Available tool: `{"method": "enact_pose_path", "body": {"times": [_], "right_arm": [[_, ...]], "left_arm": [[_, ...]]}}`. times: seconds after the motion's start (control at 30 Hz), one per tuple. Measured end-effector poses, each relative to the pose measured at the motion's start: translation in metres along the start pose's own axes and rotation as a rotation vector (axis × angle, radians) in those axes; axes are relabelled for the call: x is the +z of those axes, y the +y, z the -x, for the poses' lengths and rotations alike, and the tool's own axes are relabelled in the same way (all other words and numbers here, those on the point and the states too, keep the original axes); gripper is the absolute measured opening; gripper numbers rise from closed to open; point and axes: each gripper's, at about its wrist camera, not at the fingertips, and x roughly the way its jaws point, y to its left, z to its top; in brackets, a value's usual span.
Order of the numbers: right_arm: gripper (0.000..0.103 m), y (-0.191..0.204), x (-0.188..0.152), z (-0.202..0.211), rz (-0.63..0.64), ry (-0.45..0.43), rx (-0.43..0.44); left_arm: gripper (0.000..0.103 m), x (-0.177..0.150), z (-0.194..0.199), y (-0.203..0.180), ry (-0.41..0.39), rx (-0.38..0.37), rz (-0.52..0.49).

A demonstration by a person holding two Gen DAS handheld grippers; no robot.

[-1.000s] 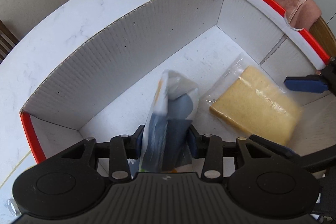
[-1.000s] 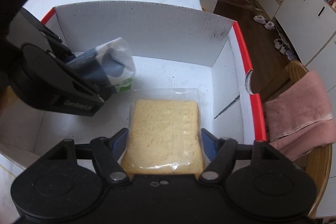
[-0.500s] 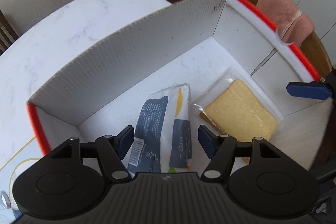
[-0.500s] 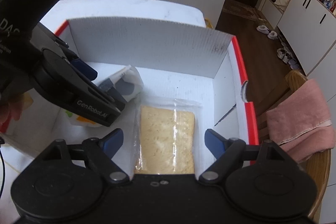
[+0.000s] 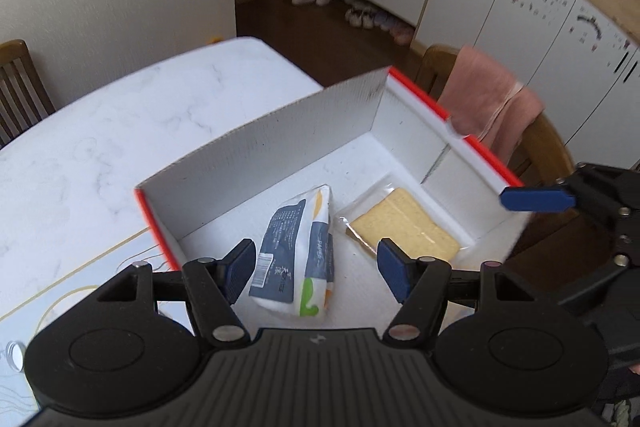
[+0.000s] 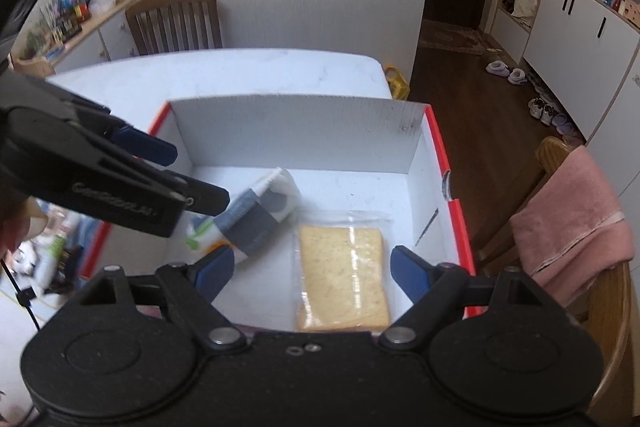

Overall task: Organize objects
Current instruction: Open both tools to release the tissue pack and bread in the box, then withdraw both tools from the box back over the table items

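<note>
A white cardboard box with red edges (image 5: 256,151) (image 6: 296,135) stands on the white table. Inside lie a blue-and-white tissue pack (image 5: 298,251) (image 6: 256,215) and, to its right, a yellow sponge in a clear bag (image 5: 402,227) (image 6: 344,277). My left gripper (image 5: 316,267) is open and empty, raised above the tissue pack. My right gripper (image 6: 312,269) is open and empty, raised above the sponge. The left gripper also shows in the right wrist view (image 6: 156,163), and one right fingertip (image 5: 536,198) shows in the left wrist view.
A white marble table (image 5: 100,131) carries the box. A wooden chair with a pink towel (image 5: 496,107) (image 6: 572,223) stands right of the box. Another chair (image 6: 176,21) stands behind the table. Small items (image 6: 48,251) lie left of the box.
Both grippers opened, releasing the tissue pack and the sponge onto the box floor, then lifted up and back away from the box.
</note>
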Motion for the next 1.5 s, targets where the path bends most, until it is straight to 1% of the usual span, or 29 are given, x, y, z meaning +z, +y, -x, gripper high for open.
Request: {"method": "enact_pose_path", "body": {"times": [0.13, 0.27, 0.33, 0.43, 0.53, 0.6, 0.77, 0.83, 0.93, 1.03, 1.13, 1.2, 1.27, 1.37, 1.5], "right_arm": [[0.085, 0.011, -0.004, 0.016, -0.014, -0.033, 0.018], [0.085, 0.023, -0.008, 0.029, -0.026, -0.056, 0.024], [0.086, 0.03, -0.009, 0.035, -0.032, -0.07, 0.025], [0.087, 0.041, -0.01, 0.042, -0.041, -0.085, 0.03], [0.088, 0.053, -0.011, 0.047, -0.05, -0.093, 0.032], [0.089, 0.064, -0.012, 0.049, -0.05, -0.096, 0.031], [0.092, 0.093, -0.014, 0.051, -0.056, -0.094, 0.038], [0.096, 0.104, -0.014, 0.051, -0.054, -0.096, 0.037], [0.1, 0.122, -0.017, 0.054, -0.066, -0.101, 0.051], [0.103, 0.14, -0.021, 0.057, -0.074, -0.112, 0.061], [0.103, 0.156, -0.024, 0.058, -0.084, -0.117, 0.078], [0.103, 0.167, -0.027, 0.059, -0.088, -0.118, 0.079], [0.103, 0.176, -0.029, 0.059, -0.092, -0.115, 0.081], [0.103, 0.19, -0.032, 0.058, -0.095, -0.107, 0.085], [0.103, 0.207, -0.037, 0.058, -0.098, -0.094, 0.082]], "left_arm": [[0.066, -0.012, 0.025, 0.004, -0.05, 0.003, 0.008], [0.066, -0.025, 0.049, 0.013, -0.084, -0.011, 0.028], [0.066, -0.033, 0.06, 0.016, -0.098, -0.004, 0.02], [0.066, -0.046, 0.076, 0.025, -0.113, 0.002, 0.013], [0.071, -0.058, 0.088, 0.036, -0.112, 0.003, 0.035], [0.071, -0.066, 0.096, 0.044, -0.125, 0.003, 0.043], [0.074, -0.089, 0.114, 0.062, -0.14, 0.017, 0.038], [0.074, -0.099, 0.121, 0.07, -0.149, 0.017, 0.037], [0.083, -0.112, 0.131, 0.081, -0.163, 0.026, 0.034], [0.083, -0.125, 0.14, 0.093, -0.166, 0.017, 0.044], [0.084, -0.137, 0.145, 0.105, -0.161, 0.006, 0.059], [0.088, -0.146, 0.15, 0.113, -0.165, 0.009, 0.06], [0.096, -0.156, 0.154, 0.122, -0.171, 0.01, 0.061], [0.1, -0.171, 0.16, 0.137, -0.186, 0.035, 0.06], [0.101, -0.193, 0.165, 0.158, -0.191, 0.084, 0.064]]}}
